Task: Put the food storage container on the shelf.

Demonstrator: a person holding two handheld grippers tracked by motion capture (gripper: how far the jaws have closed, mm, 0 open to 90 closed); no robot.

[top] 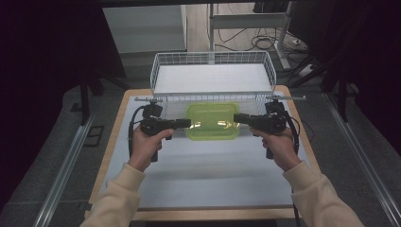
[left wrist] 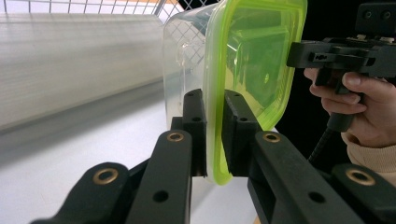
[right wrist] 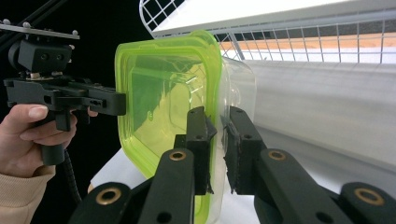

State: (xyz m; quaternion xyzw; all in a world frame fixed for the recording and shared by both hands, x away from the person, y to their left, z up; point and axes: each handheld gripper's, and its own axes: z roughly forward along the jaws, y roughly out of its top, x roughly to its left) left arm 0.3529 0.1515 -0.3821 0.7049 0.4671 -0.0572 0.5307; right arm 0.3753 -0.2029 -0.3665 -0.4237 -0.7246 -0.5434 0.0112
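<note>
Both claws clamp the green-lidded container (top: 212, 121), left claw (top: 187, 123) on its left rim, right claw (top: 237, 118) on its right, above the bench (top: 198, 175). Grasping looks done; carrying it into the wire basket (top: 213, 78) just beyond likely remains.

Grey floor (top: 56, 137) around a wood-edged table (top: 118, 118), metal desk frame (top: 248, 21) behind, cables (top: 262, 42) on floor, dark surroundings
</note>
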